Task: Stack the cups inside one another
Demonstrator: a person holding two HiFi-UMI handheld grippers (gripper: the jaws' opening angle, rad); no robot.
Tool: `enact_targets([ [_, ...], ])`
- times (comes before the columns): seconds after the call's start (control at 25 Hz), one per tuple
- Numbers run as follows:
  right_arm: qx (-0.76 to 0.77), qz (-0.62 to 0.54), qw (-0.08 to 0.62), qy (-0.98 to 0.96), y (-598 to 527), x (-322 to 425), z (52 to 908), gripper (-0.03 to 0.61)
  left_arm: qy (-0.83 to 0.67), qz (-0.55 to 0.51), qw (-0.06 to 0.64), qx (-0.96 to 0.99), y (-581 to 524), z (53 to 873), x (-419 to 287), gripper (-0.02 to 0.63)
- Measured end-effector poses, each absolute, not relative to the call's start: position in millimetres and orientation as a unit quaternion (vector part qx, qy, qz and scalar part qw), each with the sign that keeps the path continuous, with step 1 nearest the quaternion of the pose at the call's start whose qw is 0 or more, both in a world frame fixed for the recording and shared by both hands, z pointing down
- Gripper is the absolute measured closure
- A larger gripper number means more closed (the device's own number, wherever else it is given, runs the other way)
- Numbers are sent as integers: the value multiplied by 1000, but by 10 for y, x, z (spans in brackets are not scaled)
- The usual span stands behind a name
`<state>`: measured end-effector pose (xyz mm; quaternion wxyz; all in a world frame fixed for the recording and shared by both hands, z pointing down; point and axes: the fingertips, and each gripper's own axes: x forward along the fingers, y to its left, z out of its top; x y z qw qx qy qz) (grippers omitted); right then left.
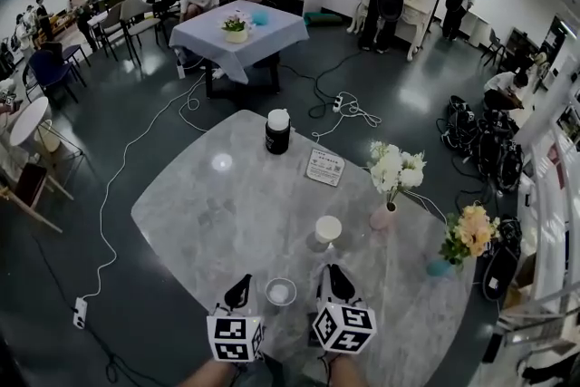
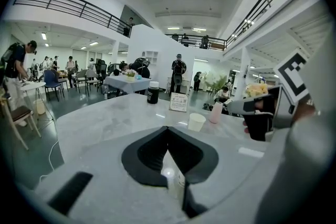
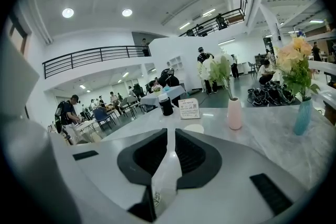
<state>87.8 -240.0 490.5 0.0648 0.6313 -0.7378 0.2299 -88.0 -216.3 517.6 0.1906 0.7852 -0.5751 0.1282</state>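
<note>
Both grippers hang low over the near edge of the table (image 1: 199,222), side by side, pointing away from the person and slightly down. The left gripper (image 1: 240,286) has its jaws drawn together, with the tips meeting. A pale sliver shows in the slit behind the tips, and I cannot tell what it is. The right gripper (image 1: 338,278) is closed too, its pads parted only by a thin slit with a similar pale strip showing through. Neither has a cup in its grip.

The near cup (image 1: 280,291) stands upright on the table between the two grippers, just right of the left jaws and just left of the right ones. As far as the head view shows, it touches neither. The far cup (image 1: 327,229) stands upright ahead of the right gripper and a little to its left, apart from the near cup. From the left gripper it lies ahead and to the right.

Farther ahead of both grippers a card (image 1: 324,167) stands on the table, and beyond it a dark jar (image 1: 277,131) with a white lid. A pink vase (image 1: 383,215) of white flowers stands ahead and to the right of the right gripper, near the far cup. A blue vase (image 1: 441,266) of yellow flowers stands well off to that gripper's right
</note>
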Motion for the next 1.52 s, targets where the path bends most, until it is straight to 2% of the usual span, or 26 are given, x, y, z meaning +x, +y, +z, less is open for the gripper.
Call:
enact_targets([
  [0.2, 633, 237, 69, -734, -2595, 914, 5038, 559, -578, 136, 198, 780, -2305, 5288, -921, 618],
  [0.28, 633, 238, 72, -733, -2677, 928, 5084, 520, -578, 139, 198, 779, -2381, 5318, -926, 618],
  [0.44, 635, 241, 78, -729, -2854, 969, 5217, 507, -582, 141, 200, 776, -2550, 5388, -937, 617],
  [0.96, 639, 255, 101, -718, -3219, 1028, 5682, 393, -576, 156, 202, 777, -2962, 5615, -899, 617],
  [1.52, 638, 264, 141, -710, -3451, 1111, 6184, 347, -583, 169, 222, 763, -3149, 5921, -940, 617],
])
